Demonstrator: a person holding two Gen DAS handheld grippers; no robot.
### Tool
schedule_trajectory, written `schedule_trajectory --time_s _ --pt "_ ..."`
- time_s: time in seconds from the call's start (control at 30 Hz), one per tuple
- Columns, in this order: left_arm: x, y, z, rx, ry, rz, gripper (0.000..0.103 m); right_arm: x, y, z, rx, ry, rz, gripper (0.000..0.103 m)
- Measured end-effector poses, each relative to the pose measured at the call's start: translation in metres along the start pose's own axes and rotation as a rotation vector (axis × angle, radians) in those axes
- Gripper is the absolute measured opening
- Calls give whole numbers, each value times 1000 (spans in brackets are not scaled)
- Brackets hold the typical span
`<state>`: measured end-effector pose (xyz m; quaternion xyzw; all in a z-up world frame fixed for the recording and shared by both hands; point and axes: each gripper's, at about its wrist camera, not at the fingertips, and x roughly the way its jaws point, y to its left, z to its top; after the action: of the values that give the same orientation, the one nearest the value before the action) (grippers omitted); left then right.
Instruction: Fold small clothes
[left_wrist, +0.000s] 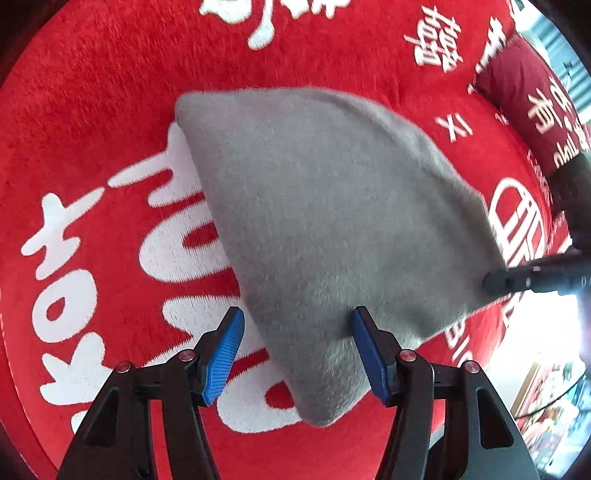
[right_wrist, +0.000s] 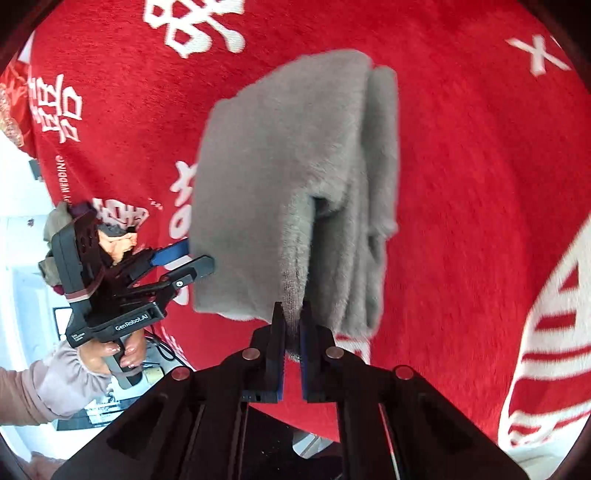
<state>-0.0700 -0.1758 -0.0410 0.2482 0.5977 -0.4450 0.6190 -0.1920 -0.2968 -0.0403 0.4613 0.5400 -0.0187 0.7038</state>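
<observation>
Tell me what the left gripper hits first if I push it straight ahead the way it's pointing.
Most likely the grey cloth: the open left gripper already straddles its near edge. Behind it lies the red blanket; how far back is unclear.

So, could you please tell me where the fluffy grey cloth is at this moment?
The fluffy grey cloth hangs folded above the red plush blanket with white lettering, its near edge pinched in the right gripper, while the open left gripper straddles its opposite side.
</observation>
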Motion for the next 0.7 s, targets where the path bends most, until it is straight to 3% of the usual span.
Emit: schedule_trajectory --time_s 0.13,0.23,0.4,0.5,0.6,0.7 --pt "16 6 -12 -5 37 -22 62 15 -33 -9 69 25 -40 6" --pt "21 8 -22 4 27 1 73 21 -33 -8 50 23 -44 5" --pt "18 20 -31 -26 46 -31 74 14 -23 -8 56 28 -73 4" --pt "10 20 -30 -30 51 -29 74 4 -21 -7 76 23 -98 13" --pt "1 24 -25 -61 47 -49 74 -8 -22 -4 92 -1 -142 41" --pt "-14 32 -15 -132 6 -97 74 -28 -27 6 117 -76 -120 44"
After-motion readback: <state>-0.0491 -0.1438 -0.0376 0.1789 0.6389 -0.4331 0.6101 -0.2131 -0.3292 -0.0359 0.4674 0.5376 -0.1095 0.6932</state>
